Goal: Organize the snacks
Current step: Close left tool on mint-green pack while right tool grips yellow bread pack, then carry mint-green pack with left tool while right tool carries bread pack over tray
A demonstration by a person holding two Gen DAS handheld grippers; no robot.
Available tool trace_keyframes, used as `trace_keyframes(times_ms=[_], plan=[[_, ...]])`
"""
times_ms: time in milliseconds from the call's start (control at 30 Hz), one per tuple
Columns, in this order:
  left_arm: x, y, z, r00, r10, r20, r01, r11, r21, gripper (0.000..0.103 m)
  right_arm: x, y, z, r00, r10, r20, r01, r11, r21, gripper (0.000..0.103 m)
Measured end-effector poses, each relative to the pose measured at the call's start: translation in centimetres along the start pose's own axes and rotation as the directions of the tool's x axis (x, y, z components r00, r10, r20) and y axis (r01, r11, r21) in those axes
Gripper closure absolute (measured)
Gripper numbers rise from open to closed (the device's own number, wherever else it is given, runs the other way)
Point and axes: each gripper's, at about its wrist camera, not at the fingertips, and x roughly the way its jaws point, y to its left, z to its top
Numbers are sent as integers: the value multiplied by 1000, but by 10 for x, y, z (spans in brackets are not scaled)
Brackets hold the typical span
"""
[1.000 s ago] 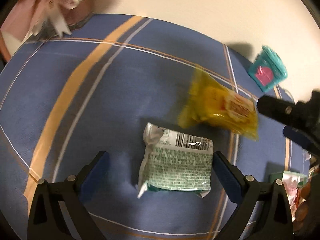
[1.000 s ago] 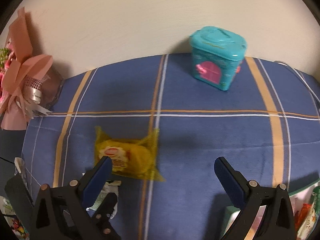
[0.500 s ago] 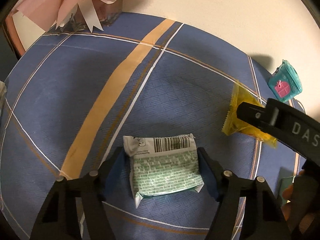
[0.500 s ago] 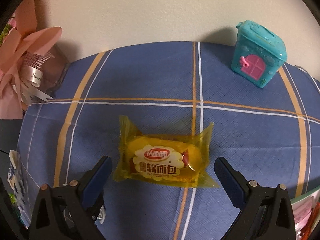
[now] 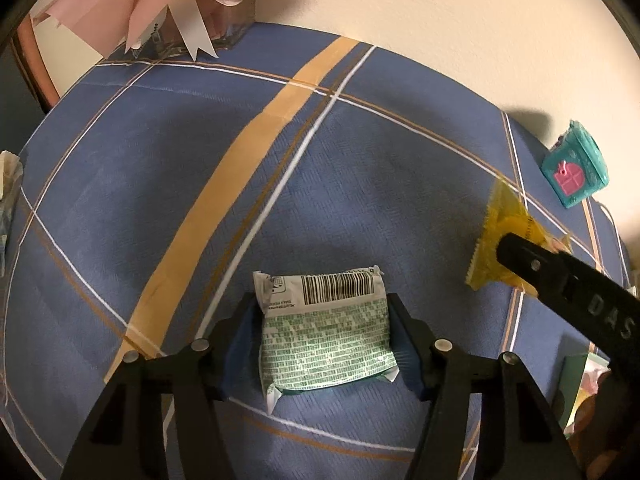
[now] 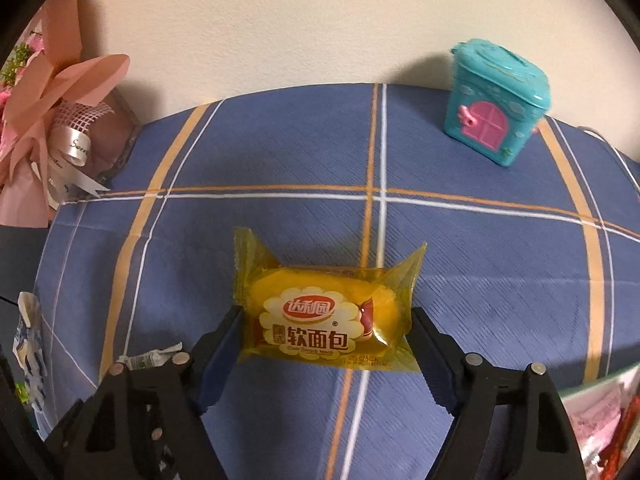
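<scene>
My left gripper (image 5: 322, 332) is shut on a green and white snack packet (image 5: 326, 336) with a barcode, lying on the blue plaid tablecloth (image 5: 200, 160). My right gripper (image 6: 326, 334) is shut on a yellow soft-bread packet (image 6: 326, 318) with red and black print, its pads pressing both ends. That yellow packet (image 5: 504, 240) also shows at the right of the left wrist view, partly behind the right gripper's black finger (image 5: 560, 276). A corner of the green packet (image 6: 152, 358) peeks out at lower left in the right wrist view.
A teal toy house box (image 6: 496, 108) with a pink door stands at the back right by the wall. A pink bouquet with ribbon (image 6: 60, 128) stands at the back left. A tray of other snacks (image 6: 600, 420) lies at the right table edge.
Both grippers moved in and closed: the left on the green packet, the right on the yellow bread packet, which was between open fingers half a second ago.
</scene>
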Motion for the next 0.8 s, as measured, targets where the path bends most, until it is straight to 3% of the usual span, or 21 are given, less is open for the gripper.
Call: trace_keyframes(times_ms=[367, 800], plan=[[-43, -6, -22, 999, -31, -9, 31, 999, -25, 40, -61, -17, -47, 1000, -4, 24, 4, 1000, 1, 21], [-101, -41, -75, 999, -41, 21, 39, 996, 86, 40, -132, -62, -108, 997, 12, 72, -15, 999, 50, 21]])
